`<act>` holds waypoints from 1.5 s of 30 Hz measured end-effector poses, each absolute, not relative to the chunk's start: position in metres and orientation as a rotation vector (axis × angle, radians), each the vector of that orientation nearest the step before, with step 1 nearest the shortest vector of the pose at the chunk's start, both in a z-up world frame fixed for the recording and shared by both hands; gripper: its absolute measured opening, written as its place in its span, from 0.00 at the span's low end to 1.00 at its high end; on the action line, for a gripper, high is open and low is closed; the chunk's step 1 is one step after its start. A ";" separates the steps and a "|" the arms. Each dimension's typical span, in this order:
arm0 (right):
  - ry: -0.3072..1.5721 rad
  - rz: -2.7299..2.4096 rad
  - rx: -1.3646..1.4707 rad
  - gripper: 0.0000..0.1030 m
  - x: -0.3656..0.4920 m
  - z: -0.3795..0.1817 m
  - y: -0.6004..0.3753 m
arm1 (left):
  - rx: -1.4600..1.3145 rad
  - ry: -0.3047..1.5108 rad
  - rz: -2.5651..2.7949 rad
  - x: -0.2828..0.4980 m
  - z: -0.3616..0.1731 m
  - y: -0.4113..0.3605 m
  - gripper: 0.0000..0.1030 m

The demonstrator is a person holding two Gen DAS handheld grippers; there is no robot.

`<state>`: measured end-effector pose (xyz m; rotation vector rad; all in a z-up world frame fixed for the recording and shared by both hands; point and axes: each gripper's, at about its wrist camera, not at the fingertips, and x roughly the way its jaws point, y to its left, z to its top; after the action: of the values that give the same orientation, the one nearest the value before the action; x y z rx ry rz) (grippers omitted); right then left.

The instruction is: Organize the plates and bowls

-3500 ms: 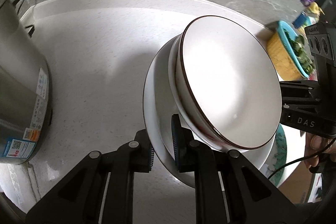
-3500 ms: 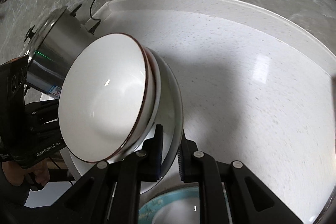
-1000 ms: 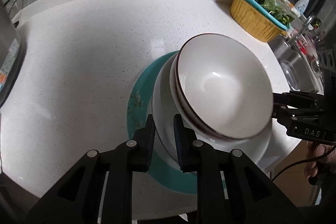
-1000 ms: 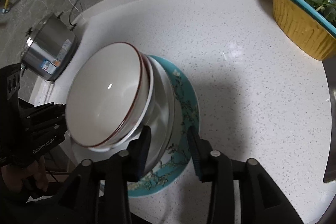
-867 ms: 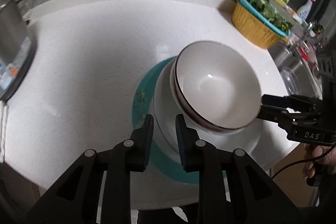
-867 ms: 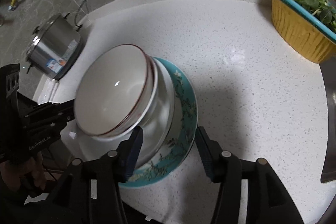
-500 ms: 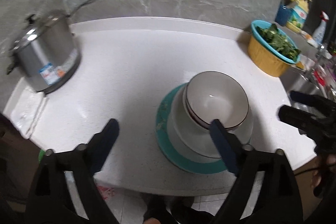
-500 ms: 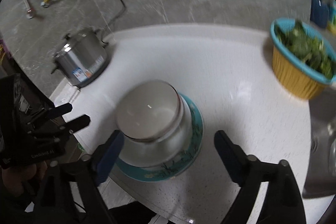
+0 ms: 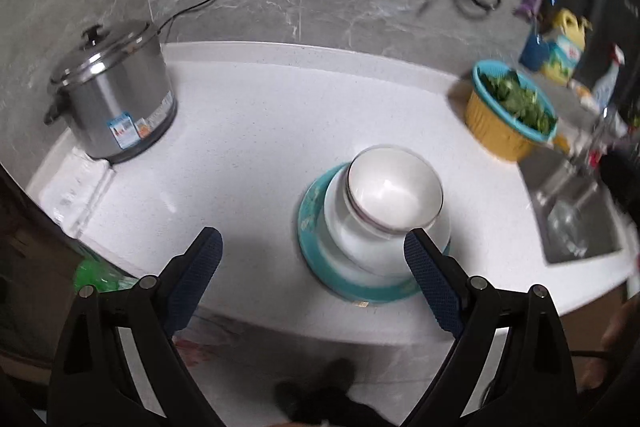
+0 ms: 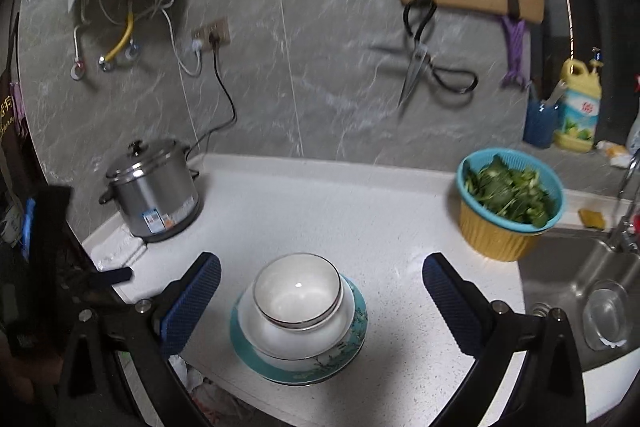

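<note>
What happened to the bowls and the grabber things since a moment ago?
The stack of white bowls was carried over and set on the teal plate. Then both let go: the left gripper and the right gripper opened wide and pulled up and away. The steel pot and the vegetable basket stayed put.

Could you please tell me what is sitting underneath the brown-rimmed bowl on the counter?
The brown-rimmed bowl rests in a larger white bowl, which stands on a teal floral plate. The plate's centre is covered, and whether another bowl is nested between them cannot be told.
</note>
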<state>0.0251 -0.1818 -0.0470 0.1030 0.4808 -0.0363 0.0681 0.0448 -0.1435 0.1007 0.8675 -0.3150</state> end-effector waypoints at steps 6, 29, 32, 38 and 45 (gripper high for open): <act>0.495 -0.188 0.077 1.00 -0.007 -0.038 -0.160 | 0.128 0.848 -0.304 0.028 -0.131 0.046 0.90; 0.633 0.059 0.199 1.00 -0.021 -0.030 -0.222 | 0.067 0.841 -0.129 -0.050 -0.087 0.002 0.90; 0.636 0.070 0.226 1.00 -0.021 -0.030 -0.225 | 0.069 0.840 -0.126 -0.053 -0.083 0.000 0.90; 0.637 0.015 0.191 1.00 -0.020 -0.026 -0.217 | 0.062 0.831 -0.118 -0.057 -0.078 0.008 0.90; 0.709 -0.024 0.158 1.00 -0.015 -0.035 -0.197 | 0.058 0.814 -0.084 -0.058 -0.071 0.023 0.90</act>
<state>-0.0154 -0.1972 -0.0345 0.1576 0.7089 -0.0237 -0.0581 0.0226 -0.0714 0.0577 0.8144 -0.0840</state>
